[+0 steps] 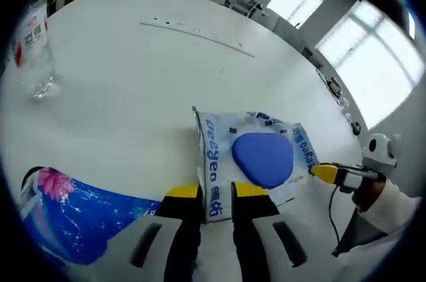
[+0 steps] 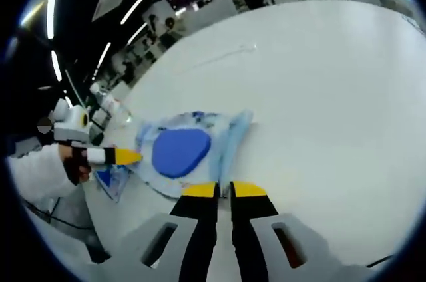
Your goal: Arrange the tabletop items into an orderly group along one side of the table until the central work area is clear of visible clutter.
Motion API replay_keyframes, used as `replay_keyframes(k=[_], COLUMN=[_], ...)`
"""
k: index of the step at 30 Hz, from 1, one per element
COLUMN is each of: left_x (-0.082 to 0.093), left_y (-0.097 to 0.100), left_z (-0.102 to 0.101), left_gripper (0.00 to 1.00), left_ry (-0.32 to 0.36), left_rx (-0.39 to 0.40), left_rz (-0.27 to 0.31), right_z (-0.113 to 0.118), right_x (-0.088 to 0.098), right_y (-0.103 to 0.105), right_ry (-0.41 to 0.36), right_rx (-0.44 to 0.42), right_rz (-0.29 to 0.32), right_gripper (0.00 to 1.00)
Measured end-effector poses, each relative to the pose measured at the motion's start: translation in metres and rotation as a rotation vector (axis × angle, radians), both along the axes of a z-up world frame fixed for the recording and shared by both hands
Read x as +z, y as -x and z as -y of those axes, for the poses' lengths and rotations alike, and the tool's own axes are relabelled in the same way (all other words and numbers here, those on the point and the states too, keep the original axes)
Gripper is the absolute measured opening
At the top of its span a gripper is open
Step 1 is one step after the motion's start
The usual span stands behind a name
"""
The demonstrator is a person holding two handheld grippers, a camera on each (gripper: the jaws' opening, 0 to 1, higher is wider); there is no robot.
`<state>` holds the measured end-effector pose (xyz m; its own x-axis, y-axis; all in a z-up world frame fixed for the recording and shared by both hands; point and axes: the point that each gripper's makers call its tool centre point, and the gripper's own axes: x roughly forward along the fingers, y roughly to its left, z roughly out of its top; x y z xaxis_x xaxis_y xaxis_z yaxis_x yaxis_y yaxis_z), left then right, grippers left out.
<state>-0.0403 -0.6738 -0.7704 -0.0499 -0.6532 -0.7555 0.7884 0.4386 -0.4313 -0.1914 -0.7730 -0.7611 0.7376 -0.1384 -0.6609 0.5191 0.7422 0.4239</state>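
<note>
You've got both tongs, left gripper and right gripper, pinched narrow on the wipes packet; the bottle at 10 o'clock and the blue bag at 8 look ungrouped.

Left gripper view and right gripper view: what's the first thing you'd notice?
The white packet with a big blue oval lies flat on the white table, with both claws pinching opposite edges: the left claw and the right claw. A blue floral bag lies beside the left claw. A clear plastic bottle stands apart, farther off on the table.
</note>
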Motion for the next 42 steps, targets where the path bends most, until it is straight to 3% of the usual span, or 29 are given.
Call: replay_keyframes(k=[2,5,8,14,23,33,40,42], left_x=[0.004,0.011,0.024,0.042,0.046,0.042,0.024,0.021], left_y=[-0.002,-0.009,-0.024,-0.058,-0.111,-0.142,-0.153,-0.154], left_z=[0.002,0.003,0.006,0.007,-0.003,-0.018,-0.028,-0.027], left_gripper=[0.03,0.00,0.00,0.00,0.00,0.00,0.00,0.00], left_ry=[0.024,0.043,0.084,0.109,0.123,0.095,0.055,0.055], left_rx=[0.037,0.032,0.075,0.097,0.178,0.244,0.268,0.276], left_rz=[-0.020,-0.004,0.015,0.075,0.120,0.166,0.154,0.144], right_z=[0.000,0.001,0.001,-0.001,-0.016,-0.037,-0.044,-0.044], right_x=[0.004,0.013,0.021,0.038,0.052,0.040,0.025,0.023], right_y=[-0.004,-0.011,-0.020,-0.055,-0.107,-0.139,-0.151,-0.151], right_ry=[-0.002,-0.011,-0.008,-0.017,-0.006,-0.022,-0.076,-0.052], right_rx=[0.009,-0.002,0.009,0.029,0.109,0.174,0.212,0.223], right_rz=[0.012,0.053,0.075,0.151,0.204,0.186,0.150,0.141], right_gripper=[0.00,0.00,0.00,0.00,0.00,0.00,0.00,0.00])
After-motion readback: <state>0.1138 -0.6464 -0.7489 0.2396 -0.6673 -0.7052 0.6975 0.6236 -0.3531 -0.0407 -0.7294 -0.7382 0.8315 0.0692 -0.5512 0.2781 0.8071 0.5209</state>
